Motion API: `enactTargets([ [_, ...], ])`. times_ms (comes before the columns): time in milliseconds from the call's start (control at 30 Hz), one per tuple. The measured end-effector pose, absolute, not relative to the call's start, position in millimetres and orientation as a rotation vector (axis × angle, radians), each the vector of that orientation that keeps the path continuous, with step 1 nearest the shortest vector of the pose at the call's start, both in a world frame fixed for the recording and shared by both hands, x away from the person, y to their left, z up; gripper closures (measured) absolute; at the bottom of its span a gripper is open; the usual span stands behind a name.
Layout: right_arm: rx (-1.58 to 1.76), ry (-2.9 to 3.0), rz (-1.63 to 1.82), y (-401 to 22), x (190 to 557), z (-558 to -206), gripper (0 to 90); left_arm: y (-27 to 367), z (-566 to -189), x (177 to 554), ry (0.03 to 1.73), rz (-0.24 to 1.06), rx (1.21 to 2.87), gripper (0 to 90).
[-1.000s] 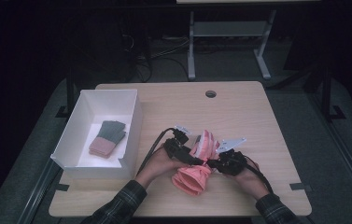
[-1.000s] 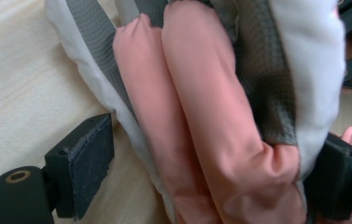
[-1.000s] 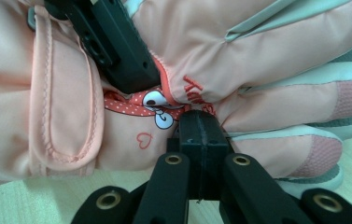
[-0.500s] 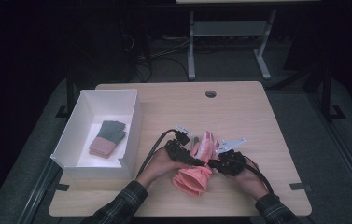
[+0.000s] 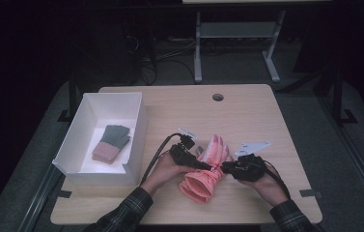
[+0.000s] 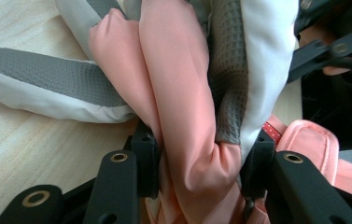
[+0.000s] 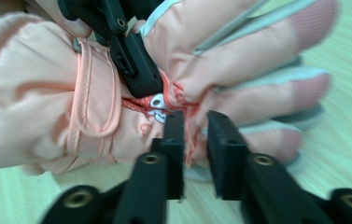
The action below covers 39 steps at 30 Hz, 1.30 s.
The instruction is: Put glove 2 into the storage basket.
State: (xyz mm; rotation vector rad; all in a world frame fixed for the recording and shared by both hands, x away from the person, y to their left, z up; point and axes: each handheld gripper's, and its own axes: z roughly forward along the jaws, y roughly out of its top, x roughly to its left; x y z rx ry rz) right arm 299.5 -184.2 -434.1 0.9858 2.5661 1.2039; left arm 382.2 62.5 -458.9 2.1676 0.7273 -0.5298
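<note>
A pink padded glove with grey palm patches (image 5: 203, 180) lies bunched near the table's front edge, between the two hands. My left gripper (image 5: 210, 167) reaches in from the left. Its jaws have just been closing, and in the left gripper view (image 6: 201, 154) both pads press a thick fold of the glove (image 6: 183, 93). From the right, my right gripper (image 5: 224, 167) points at the same glove. Its jaws (image 7: 195, 126) have just been opening and stand a little apart, with a thin ridge of glove fabric (image 7: 94, 107) loose between them. The left gripper's black jaw (image 7: 131, 60) crosses the glove just above.
A white open box (image 5: 138, 128) stands on the table's left side and holds a folded grey and pink item (image 5: 112, 142). The wooden table (image 5: 247, 111) has a round cable hole (image 5: 217, 97) at the back. A metal stand (image 5: 237, 34) is behind the table.
My right gripper has drawn back slightly to the right from the glove. The left hand has stayed where it was, on the glove.
</note>
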Motion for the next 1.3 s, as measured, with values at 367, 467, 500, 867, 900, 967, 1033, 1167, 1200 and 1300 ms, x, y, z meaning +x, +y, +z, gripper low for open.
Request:
enactTargets([
  [367, 1.143, 2.456, 1.251, -224, 290, -433, 31.5, 71, -433, 377, 0.772, -0.463, 2.136, 59.7],
  [467, 1.158, 2.436, 1.234, -228, 287, -436, 25.9, 76, -423, 376, 0.79, -0.44, 2.137, 59.8],
  [500, 1.161, 2.437, 1.228, -229, 286, -437, 24.5, 78, -421, 376, 0.786, -0.435, 2.131, 59.8],
  [867, 1.202, 2.362, 1.185, -240, 283, -442, 11.6, 100, -362, 380, 0.818, -0.339, 2.094, 59.7],
  [900, 1.202, 2.362, 1.185, -240, 283, -442, 11.6, 100, -362, 380, 0.818, -0.339, 2.094, 59.7],
  [967, 1.199, 2.355, 1.186, -241, 283, -442, 11.6, 105, -352, 381, 0.817, -0.33, 2.094, 59.7],
  [1033, 1.204, 2.351, 1.19, -242, 283, -442, 11.6, 109, -343, 382, 0.819, -0.316, 2.1, 59.7],
  [1167, 1.211, 2.353, 1.179, -243, 284, -444, 10.8, 119, -327, 382, 0.819, -0.284, 2.108, 59.5],
  [1200, 1.213, 2.35, 1.182, -243, 284, -444, 10.5, 123, -320, 383, 0.818, -0.271, 2.114, 59.5],
  [1300, 1.208, 2.348, 1.185, -243, 285, -445, 10.3, 130, -312, 383, 0.829, -0.251, 2.108, 59.4],
])
